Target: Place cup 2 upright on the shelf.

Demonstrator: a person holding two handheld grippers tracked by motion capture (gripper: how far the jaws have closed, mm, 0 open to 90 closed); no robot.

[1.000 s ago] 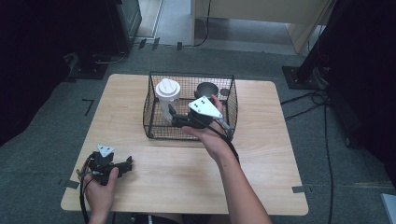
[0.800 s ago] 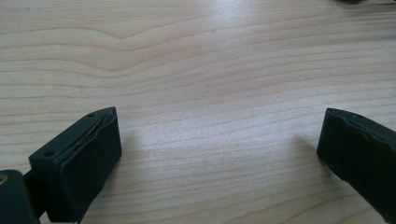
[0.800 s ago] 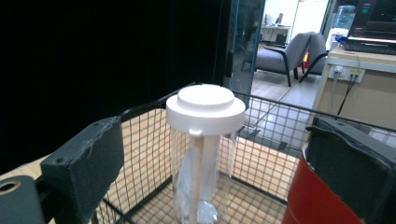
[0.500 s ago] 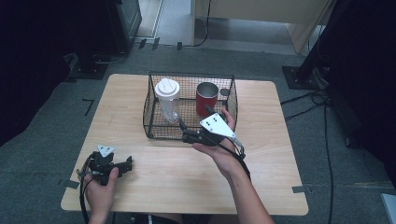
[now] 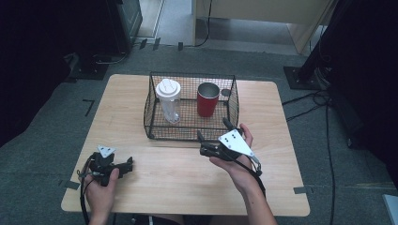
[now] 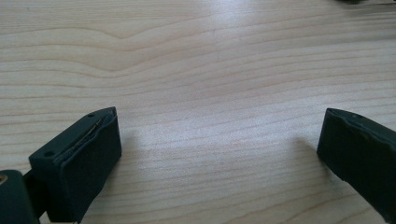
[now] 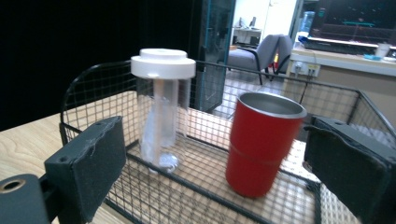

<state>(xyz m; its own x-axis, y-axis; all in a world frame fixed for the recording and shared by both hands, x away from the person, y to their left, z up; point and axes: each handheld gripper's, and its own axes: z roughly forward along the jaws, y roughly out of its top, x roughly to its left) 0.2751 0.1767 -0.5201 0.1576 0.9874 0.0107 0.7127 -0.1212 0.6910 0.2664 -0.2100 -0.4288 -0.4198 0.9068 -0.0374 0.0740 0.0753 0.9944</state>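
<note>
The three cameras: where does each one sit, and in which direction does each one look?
High view: above the person's side, looking down on the table; both forearms, left gripper, right gripper.
Left gripper view: low, facing bare wood between open jaws.
Right gripper view: outside the wire basket, facing it between open jaws.
Shared by high and right: red cup, lidded clear bottle.

Right tool facing the wire basket

A red cup and a white-lidded clear tumbler are standing upright inside, apart, framed between the tool's parted, empty black jaws.

Overhead forward-down (tong cameras close)
</note>
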